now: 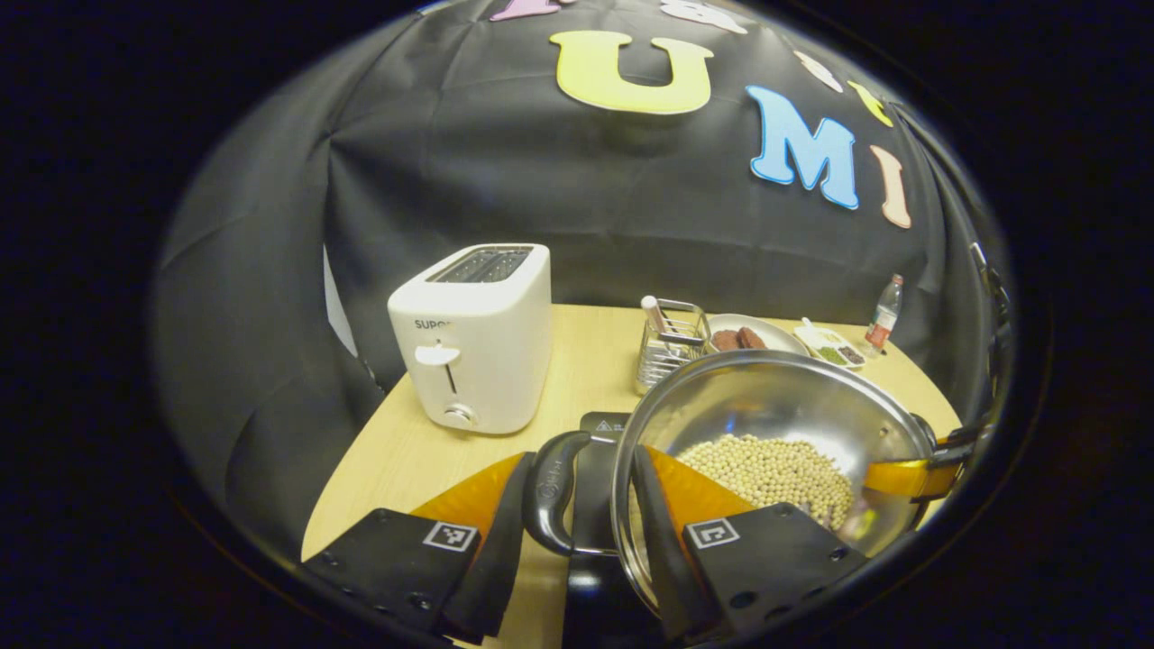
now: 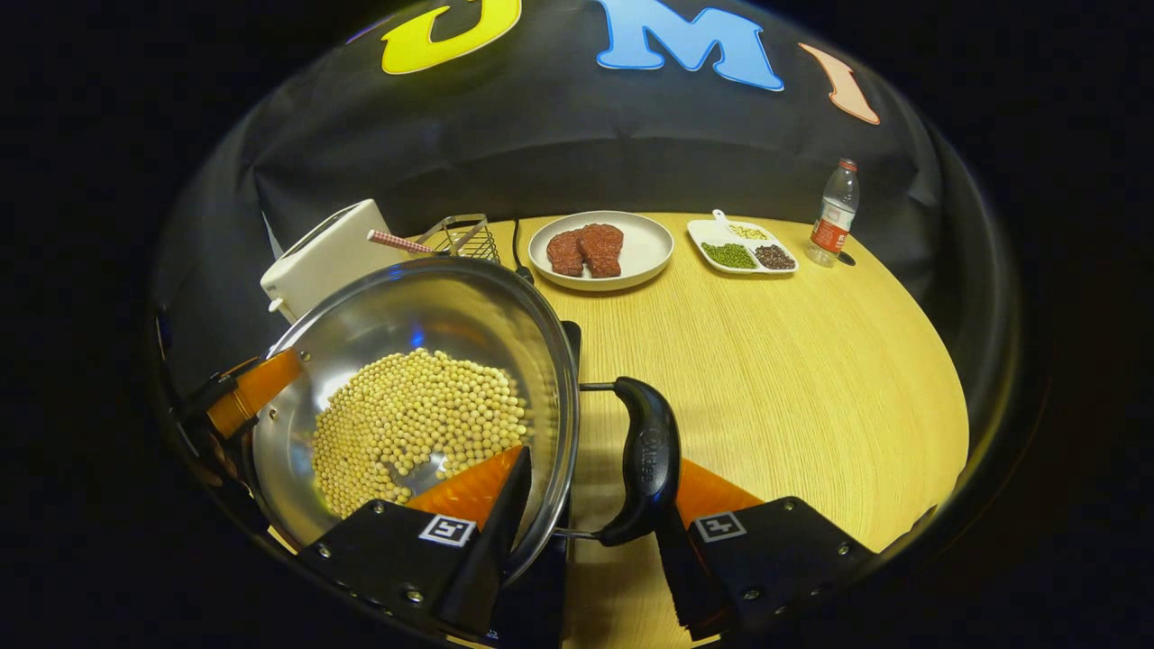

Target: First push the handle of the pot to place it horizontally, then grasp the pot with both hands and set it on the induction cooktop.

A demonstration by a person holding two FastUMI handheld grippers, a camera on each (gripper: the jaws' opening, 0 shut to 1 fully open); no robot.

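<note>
A steel pot [image 1: 766,397] holding soybeans [image 1: 766,469] hangs tilted over the black induction cooktop [image 1: 602,424]. My left gripper [image 1: 581,532] is shut across the pot's black side handle [image 1: 550,491] and rim, one finger outside the handle and one inside the pot. In the right gripper view the pot [image 2: 433,306] is on the left. There my right gripper [image 2: 586,532] clamps the opposite handle [image 2: 647,464] and rim the same way. A corner of the cooktop [image 2: 572,338] shows behind the rim. Each gripper appears at the pot's far side in the other's view.
A white toaster [image 1: 473,342] stands at the back left of the wooden table [image 2: 793,388], with a wire rack [image 1: 672,347] beside it. Farther back are a plate of meat [image 2: 599,248], a divided dish [image 2: 744,248] and a bottle [image 2: 834,216].
</note>
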